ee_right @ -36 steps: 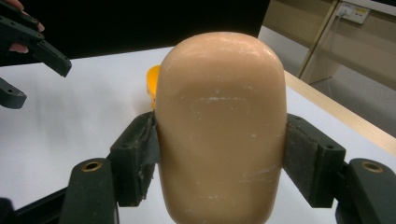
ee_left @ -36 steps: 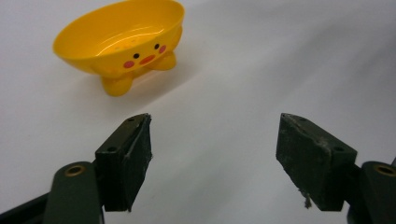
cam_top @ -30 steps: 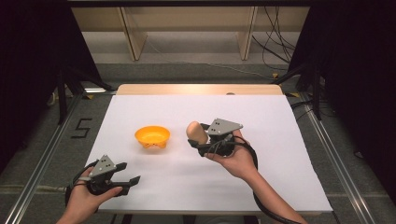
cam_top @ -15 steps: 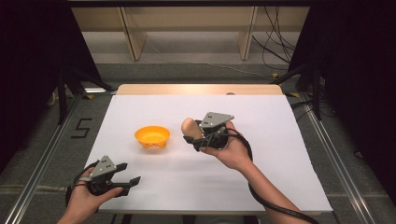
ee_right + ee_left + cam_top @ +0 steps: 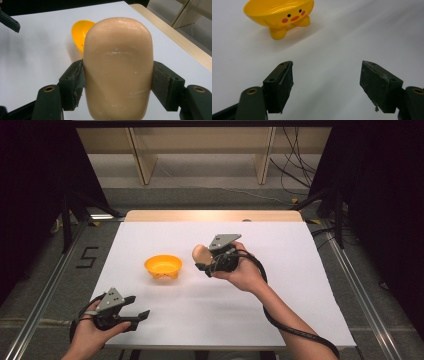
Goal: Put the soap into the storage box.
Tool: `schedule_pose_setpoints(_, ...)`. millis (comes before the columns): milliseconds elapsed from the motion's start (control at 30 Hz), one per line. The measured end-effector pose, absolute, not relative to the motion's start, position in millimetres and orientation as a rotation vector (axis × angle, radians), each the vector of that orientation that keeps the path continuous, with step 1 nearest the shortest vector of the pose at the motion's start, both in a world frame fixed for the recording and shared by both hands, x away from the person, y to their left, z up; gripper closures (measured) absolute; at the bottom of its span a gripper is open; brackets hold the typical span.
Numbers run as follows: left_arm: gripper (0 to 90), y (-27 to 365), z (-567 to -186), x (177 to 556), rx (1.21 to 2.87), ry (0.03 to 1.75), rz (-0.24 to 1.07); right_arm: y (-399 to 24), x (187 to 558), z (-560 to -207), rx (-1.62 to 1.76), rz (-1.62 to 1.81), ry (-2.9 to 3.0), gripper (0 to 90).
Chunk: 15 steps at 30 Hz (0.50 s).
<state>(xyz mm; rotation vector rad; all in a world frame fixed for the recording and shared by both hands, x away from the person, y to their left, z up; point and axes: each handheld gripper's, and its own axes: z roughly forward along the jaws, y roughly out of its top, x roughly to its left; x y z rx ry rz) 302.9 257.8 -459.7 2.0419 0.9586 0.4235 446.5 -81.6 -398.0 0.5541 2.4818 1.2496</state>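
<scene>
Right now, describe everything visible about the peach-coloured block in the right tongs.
The peach-coloured block is a smooth, rounded oblong, waxy like a soap bar, with faint pale scuffs on its face. It is clamped by its two sides between the black pads of the right tongs, held above the white table, just right of the yellow bowl. Nothing else touches it.

The rounded tan soap-like bar [image 5: 117, 70] looks smooth and waxy, the yellow plastic chick-faced bowl [image 5: 279, 12] glossy, the white tabletop [image 5: 300, 270] matt.
</scene>
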Motion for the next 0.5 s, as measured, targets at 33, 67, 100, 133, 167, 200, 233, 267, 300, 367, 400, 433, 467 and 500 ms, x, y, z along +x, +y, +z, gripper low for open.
schedule_pose_setpoints(33, 26.3, 258, -460, 303, 2.034, 0.957, 0.423, -80, 447, -398, 0.563, 1.244, 2.487, 33.5)
schedule_pose_setpoints(67, 26.3, 258, -460, 303, 2.034, 0.958, 0.423, -80, 448, -397, 0.555, 1.236, 2.490, 33.5)
schedule_pose_setpoints(100, 26.3, 258, -460, 302, 2.032, 0.959, 0.424, -78, 449, -397, 0.562, 1.231, 2.493, 33.5)
schedule_pose_setpoints(133, 26.3, 258, -460, 302, 2.039, 0.964, 0.425, -77, 450, -397, 0.562, 1.234, 2.498, 33.5)
schedule_pose_setpoints(167, 26.3, 258, -460, 302, 2.038, 0.964, 0.425, -76, 451, -396, 0.547, 1.227, 2.500, 33.5)
schedule_pose_setpoints(200, 26.3, 258, -460, 302, 2.038, 0.965, 0.425, -75, 451, -395, 0.558, 1.218, 2.514, 33.5)
schedule_pose_setpoints(233, 26.3, 258, -460, 302, 2.032, 0.970, 0.427, -74, 452, -395, 0.557, 1.217, 2.512, 33.5)
schedule_pose_setpoints(267, 26.3, 257, -461, 301, 2.013, 0.975, 0.427, -72, 454, -395, 0.551, 1.214, 2.512, 33.5)
schedule_pose_setpoints(300, 26.3, 258, -460, 301, 2.026, 0.972, 0.420, -71, 455, -395, 0.535, 1.209, 2.522, 33.5)
schedule_pose_setpoints(367, 26.3, 258, -460, 301, 2.026, 0.972, 0.423, -69, 456, -394, 0.547, 1.192, 2.534, 33.5)
schedule_pose_setpoints(400, 26.3, 258, -460, 301, 2.030, 0.969, 0.422, -68, 457, -394, 0.537, 1.196, 2.530, 33.5)
schedule_pose_setpoints(433, 26.3, 259, -460, 301, 2.031, 0.969, 0.424, -66, 458, -394, 0.535, 1.194, 2.534, 33.5)
schedule_pose_setpoints(467, 26.3, 259, -460, 301, 2.031, 0.969, 0.424, -65, 458, -394, 0.537, 1.184, 2.538, 33.5)
schedule_pose_setpoints(500, 26.3, 259, -460, 301, 2.030, 0.970, 0.423, -64, 459, -394, 0.539, 1.185, 2.538, 33.5)
